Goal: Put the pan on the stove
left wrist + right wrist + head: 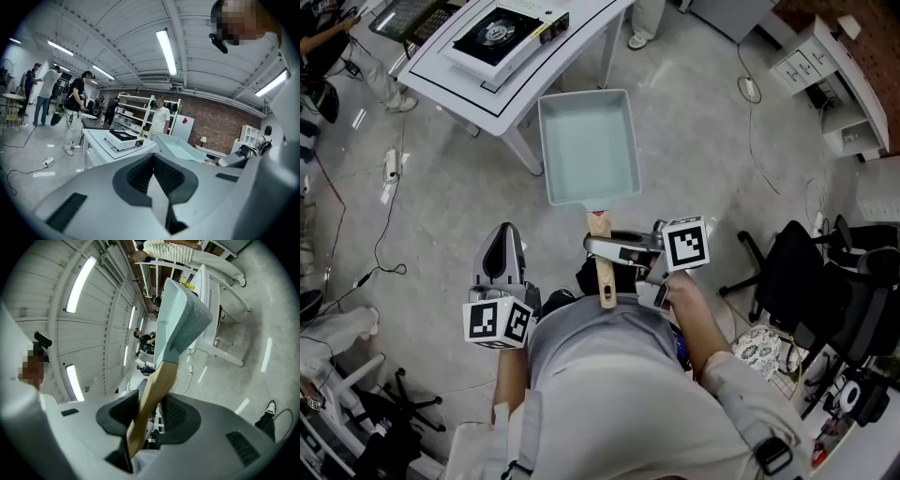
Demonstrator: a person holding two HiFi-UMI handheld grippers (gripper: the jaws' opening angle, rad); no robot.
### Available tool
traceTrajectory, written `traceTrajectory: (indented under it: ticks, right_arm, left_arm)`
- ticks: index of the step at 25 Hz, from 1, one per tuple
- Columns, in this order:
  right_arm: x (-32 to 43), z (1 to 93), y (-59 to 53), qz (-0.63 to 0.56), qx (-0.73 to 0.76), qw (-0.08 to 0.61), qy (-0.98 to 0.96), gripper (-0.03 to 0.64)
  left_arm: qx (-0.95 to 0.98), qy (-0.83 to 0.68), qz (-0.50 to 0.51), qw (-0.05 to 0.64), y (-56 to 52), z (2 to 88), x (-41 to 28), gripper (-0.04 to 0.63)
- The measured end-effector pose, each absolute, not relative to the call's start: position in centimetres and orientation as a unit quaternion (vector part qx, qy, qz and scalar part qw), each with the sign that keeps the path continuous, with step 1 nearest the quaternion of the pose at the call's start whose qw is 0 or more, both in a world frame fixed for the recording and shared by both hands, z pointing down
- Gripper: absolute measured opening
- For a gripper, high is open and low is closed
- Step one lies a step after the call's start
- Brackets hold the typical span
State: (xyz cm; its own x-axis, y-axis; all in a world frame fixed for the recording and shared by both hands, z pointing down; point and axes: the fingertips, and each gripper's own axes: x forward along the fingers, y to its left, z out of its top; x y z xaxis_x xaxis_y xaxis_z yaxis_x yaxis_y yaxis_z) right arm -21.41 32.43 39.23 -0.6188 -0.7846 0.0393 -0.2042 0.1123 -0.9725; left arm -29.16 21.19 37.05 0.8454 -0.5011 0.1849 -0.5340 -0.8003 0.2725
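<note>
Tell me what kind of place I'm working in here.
Most likely a lab or workshop, not a home kitchen: bare concrete floor with loose cables, a portable stove on a white table, office chairs, and open shelving against a brick wall.

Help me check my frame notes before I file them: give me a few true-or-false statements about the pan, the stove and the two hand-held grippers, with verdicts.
1. The right hand-held gripper is clamped on the pan's wooden handle. True.
2. The pan already sits on the stove. False: it is held in the air over the floor, short of the table.
3. The left hand-held gripper holds a spatula. False: its jaws are together with nothing between them.
4. The stove rests on a white table. True.
5. The pan is round. False: it is rectangular.
</note>
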Motion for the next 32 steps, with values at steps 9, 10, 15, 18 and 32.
traceTrajectory:
  ticks: [9, 10, 15, 18, 32]
  right_arm:
    - [-15.8, 39.1, 32.7, -0.549, -0.358, 0.234, 0.718, 0.144]
    - [-15.4, 39.1, 32.8, -0.547, -0.362, 0.23, 0.719, 0.144]
    - [-13.7, 39.0, 32.8, -0.548, -0.357, 0.241, 0.717, 0.144]
    - [-12.7, 39.3, 32.7, -0.55, -0.362, 0.245, 0.712, 0.144]
    - [-6.9, 39.1, 27.0, -0.547, -0.363, 0.262, 0.708, 0.149]
  left_arm:
    - [0.942, -0.29, 0.037, 0.167, 19.4, 36.8, -24.6, 0.008]
    - [0.942, -0.289, 0.036, 0.167, 19.3, 36.8, -24.3, 0.008]
    - [0.942, -0.285, 0.039, 0.174, 19.0, 37.1, -22.6, 0.008]
    - [0.944, -0.278, 0.039, 0.174, 19.1, 37.1, -21.5, 0.008]
    - [0.952, -0.248, 0.033, 0.179, 13.2, 37.3, -13.9, 0.008]
